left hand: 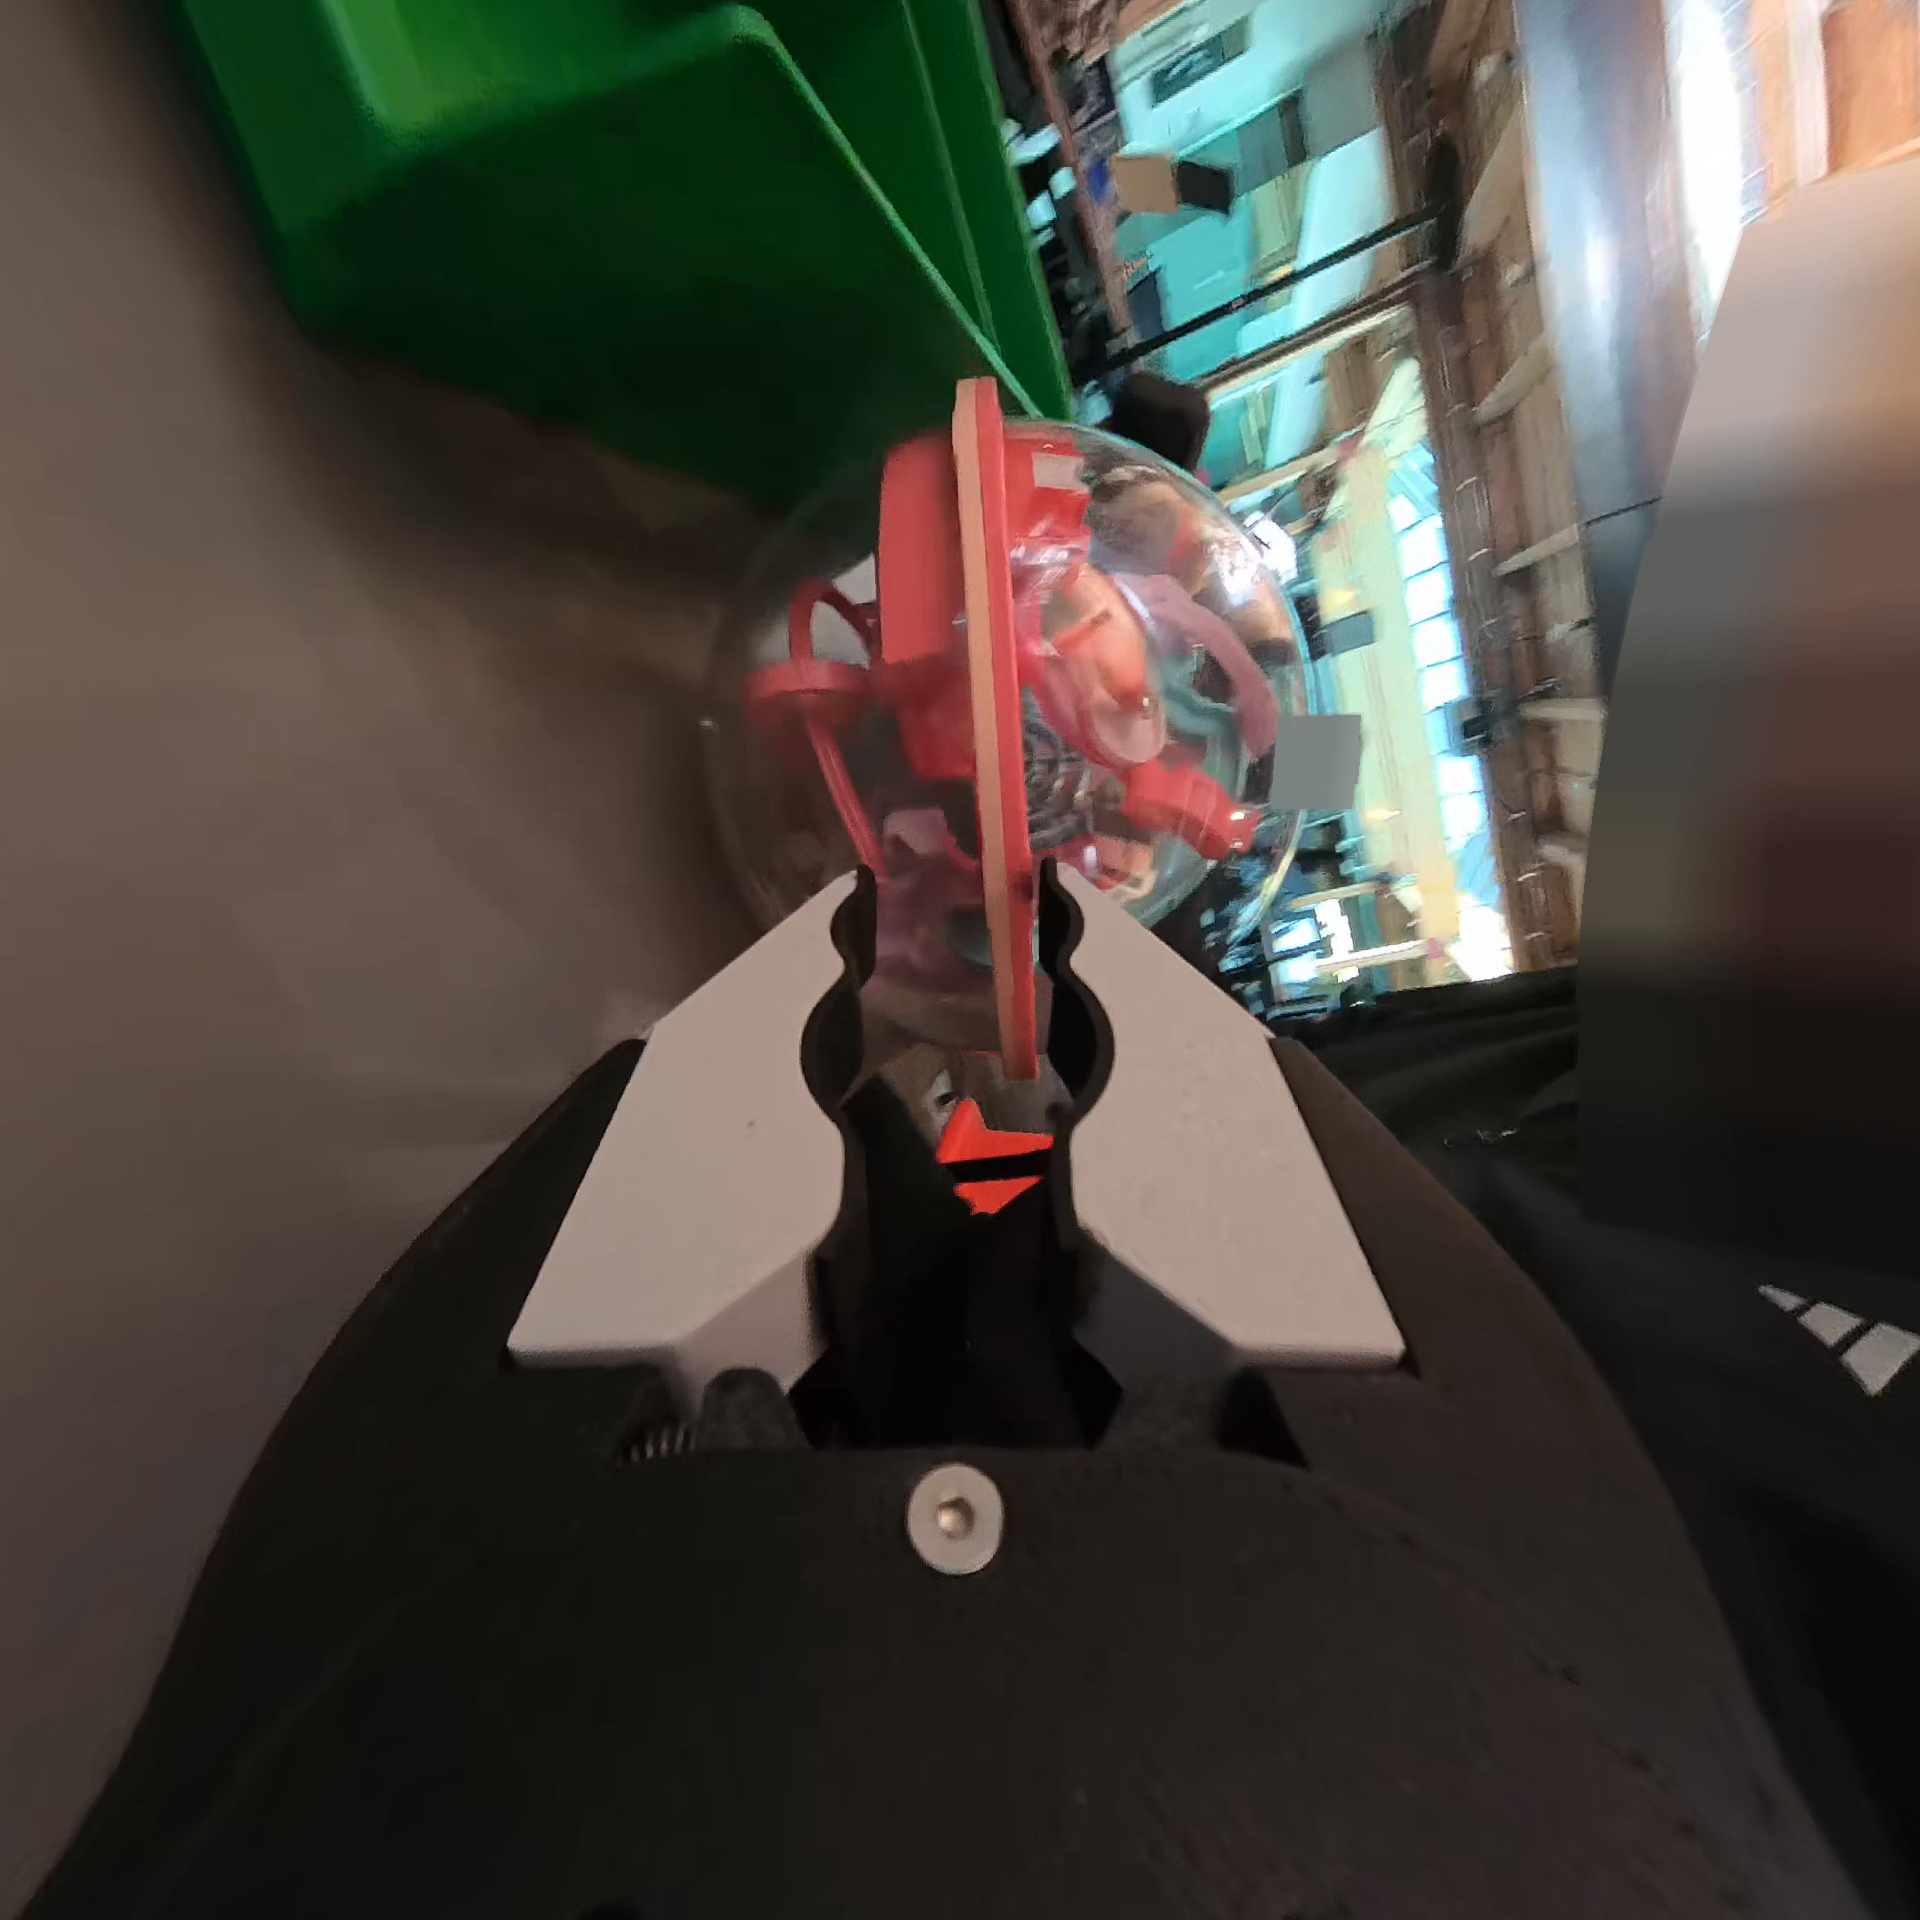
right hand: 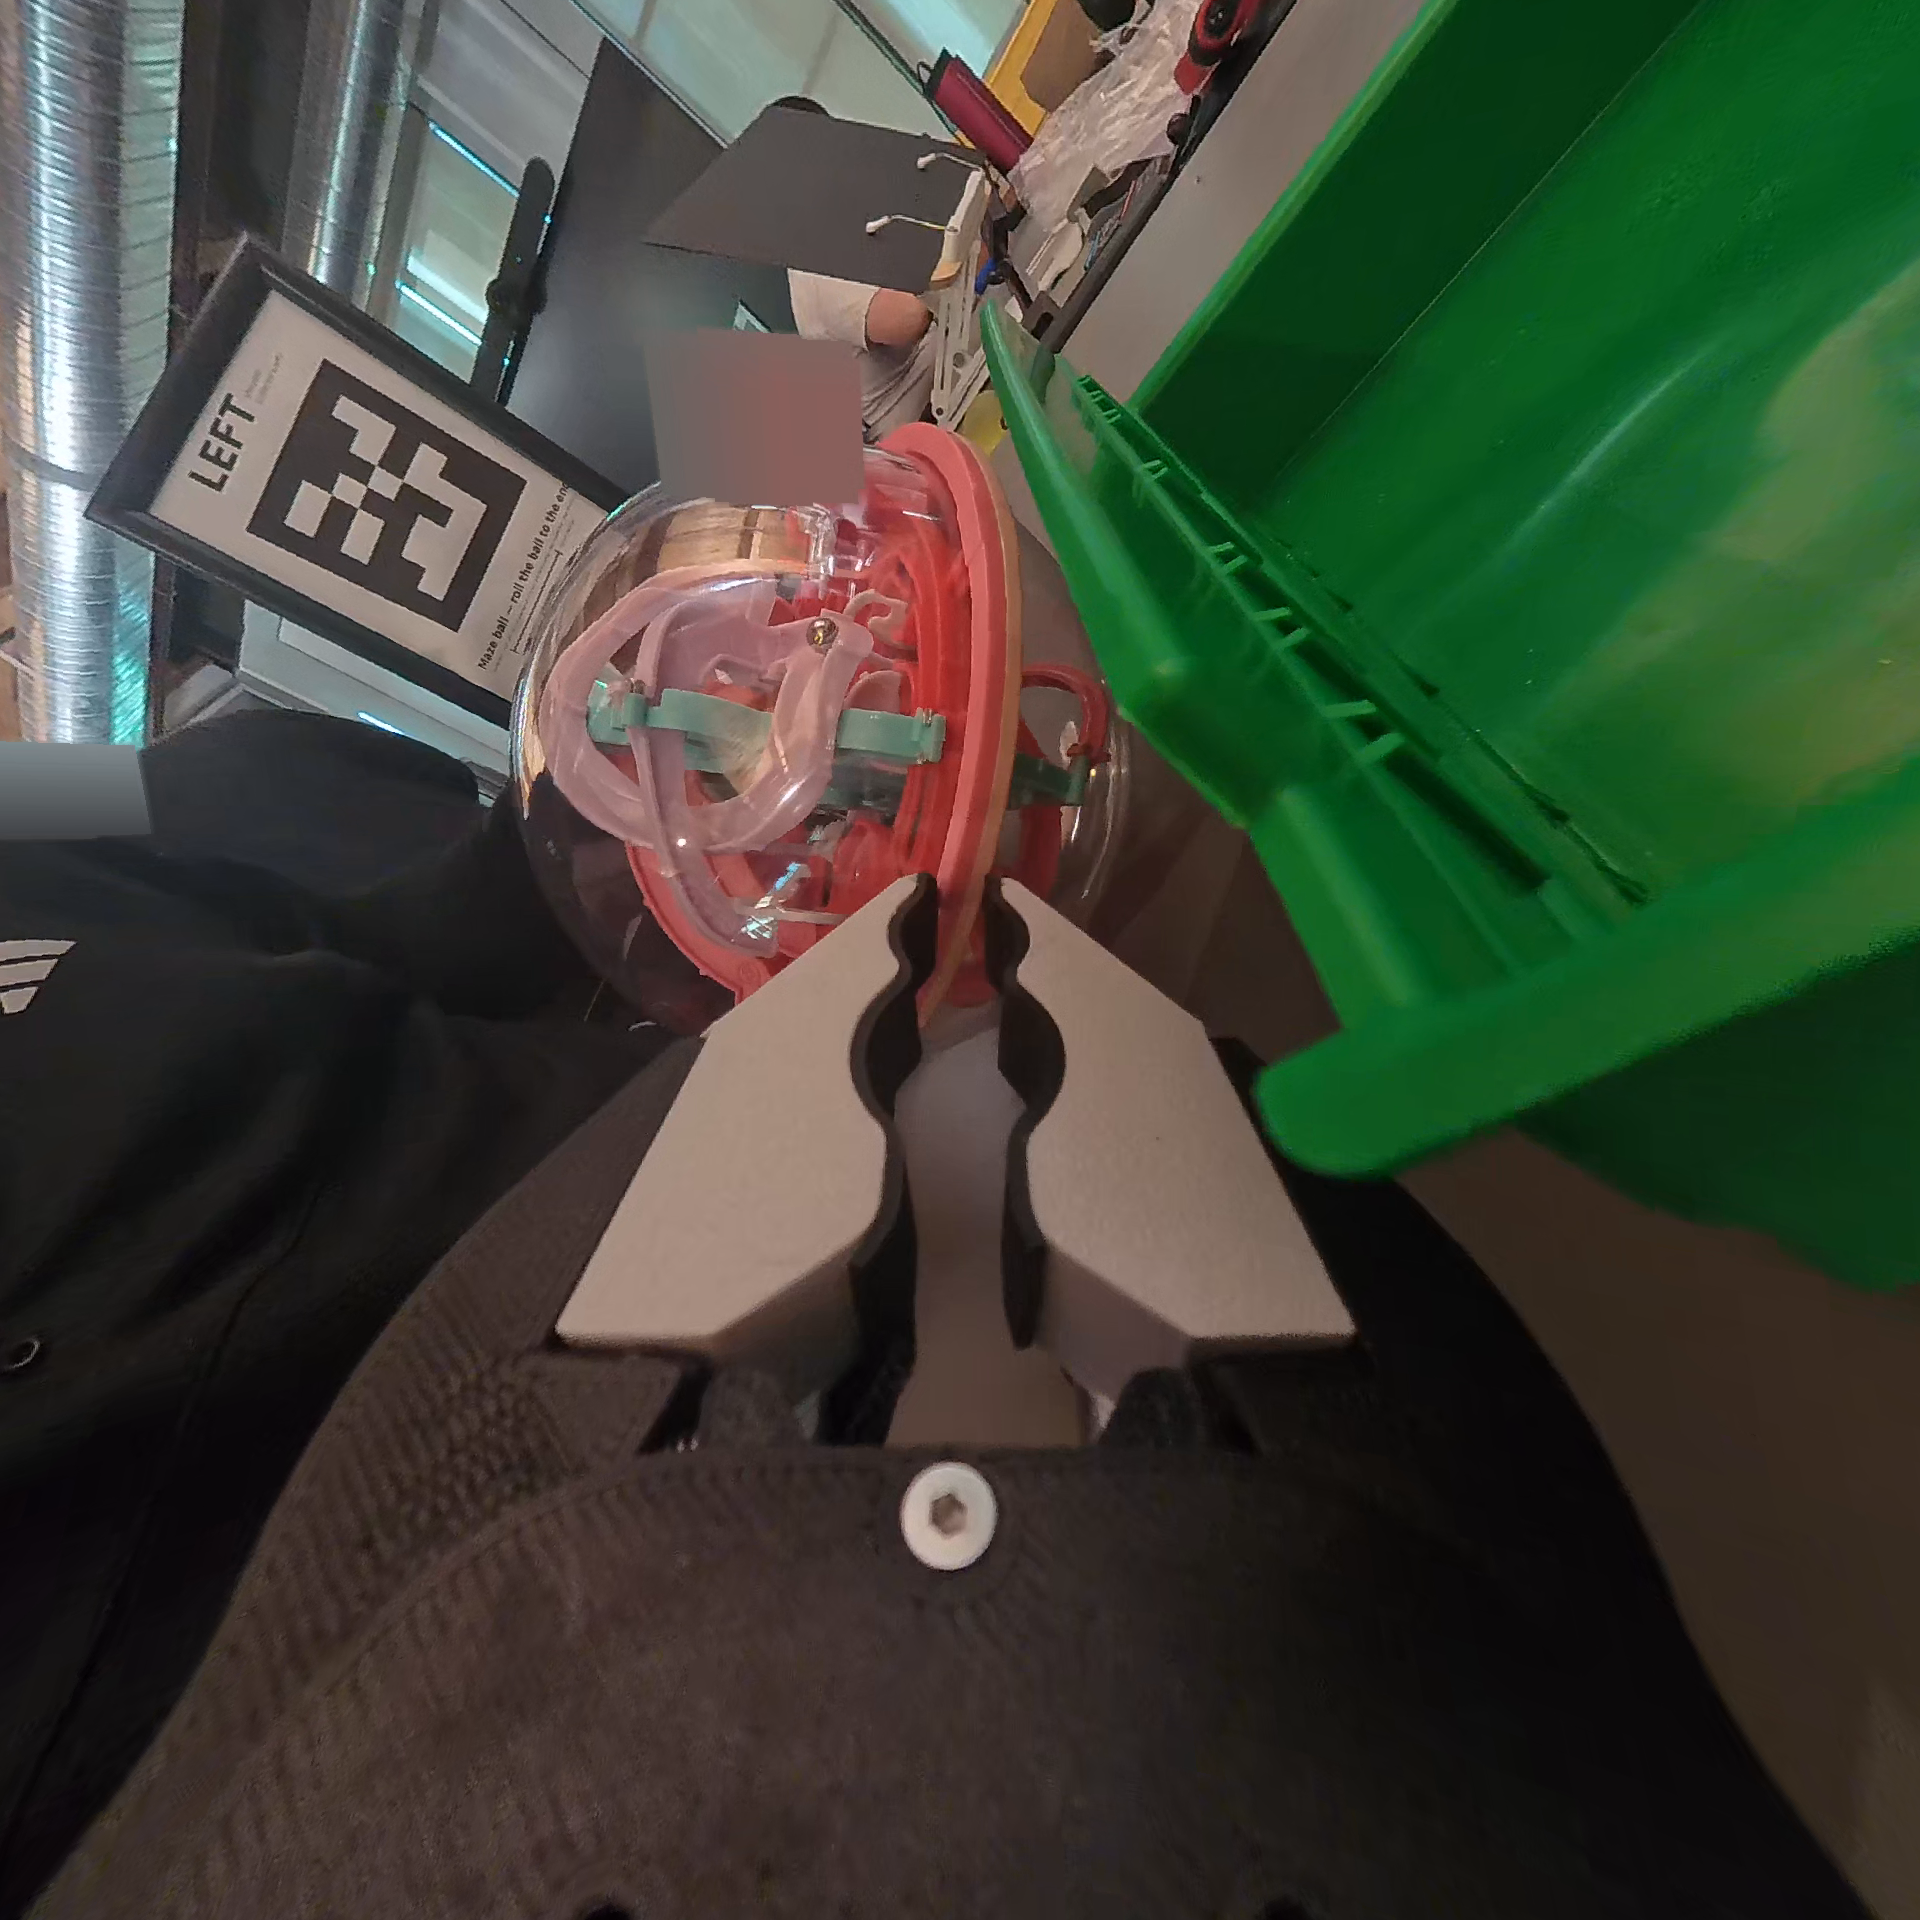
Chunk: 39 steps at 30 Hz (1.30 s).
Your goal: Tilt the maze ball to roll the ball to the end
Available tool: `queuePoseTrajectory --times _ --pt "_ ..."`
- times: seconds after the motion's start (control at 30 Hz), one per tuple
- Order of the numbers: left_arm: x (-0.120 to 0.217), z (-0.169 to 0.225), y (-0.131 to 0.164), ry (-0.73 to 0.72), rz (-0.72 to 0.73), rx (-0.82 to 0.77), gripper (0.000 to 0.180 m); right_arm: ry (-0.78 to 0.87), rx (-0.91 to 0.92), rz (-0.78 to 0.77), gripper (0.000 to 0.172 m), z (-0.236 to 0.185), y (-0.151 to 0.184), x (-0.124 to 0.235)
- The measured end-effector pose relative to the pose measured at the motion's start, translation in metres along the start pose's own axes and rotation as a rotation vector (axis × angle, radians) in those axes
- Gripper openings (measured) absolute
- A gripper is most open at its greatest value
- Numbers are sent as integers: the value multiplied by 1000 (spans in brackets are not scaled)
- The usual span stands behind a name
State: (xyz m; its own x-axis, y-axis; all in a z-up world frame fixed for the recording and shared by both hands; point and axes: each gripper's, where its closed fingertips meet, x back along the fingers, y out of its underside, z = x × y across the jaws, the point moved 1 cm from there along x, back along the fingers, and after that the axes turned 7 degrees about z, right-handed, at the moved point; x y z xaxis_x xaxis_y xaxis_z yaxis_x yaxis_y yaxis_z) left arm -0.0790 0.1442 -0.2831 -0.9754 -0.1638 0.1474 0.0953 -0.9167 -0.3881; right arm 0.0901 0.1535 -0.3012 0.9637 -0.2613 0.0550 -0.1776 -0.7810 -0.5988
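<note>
The maze ball (left hand: 1081,665) is a clear sphere with red, pale pink and teal tracks inside and a flat red-and-tan rim (left hand: 997,727) round its middle. It is tipped so the rim stands nearly on edge. My left gripper (left hand: 954,883) is open: the rim stands between its fingers, close to the right finger (left hand: 1051,904), with a clear gap to the left finger. In the right wrist view my right gripper (right hand: 961,894) is shut on the rim (right hand: 977,727) of the maze ball (right hand: 727,727). A small metal ball (right hand: 824,629) sits on a clear pink track inside.
A green plastic bin (right hand: 1558,520) lies right beside the maze ball; it also shows in the left wrist view (left hand: 623,260). A framed sign with a black-and-white marker (right hand: 343,488) stands behind. A person's black garment (right hand: 208,1091) is close on the other side. About 15 cm separates my left fingertips from my right.
</note>
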Motion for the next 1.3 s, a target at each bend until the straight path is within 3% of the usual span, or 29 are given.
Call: queuePoseTrajectory --times 0.3,1.3 --pt "0 6 -2 62 75 26 7 -8 0 8 7 -1 -1 0" --pt "-1 7 -12 48 106 14 7 -4 21 14 7 2 -7 -3"
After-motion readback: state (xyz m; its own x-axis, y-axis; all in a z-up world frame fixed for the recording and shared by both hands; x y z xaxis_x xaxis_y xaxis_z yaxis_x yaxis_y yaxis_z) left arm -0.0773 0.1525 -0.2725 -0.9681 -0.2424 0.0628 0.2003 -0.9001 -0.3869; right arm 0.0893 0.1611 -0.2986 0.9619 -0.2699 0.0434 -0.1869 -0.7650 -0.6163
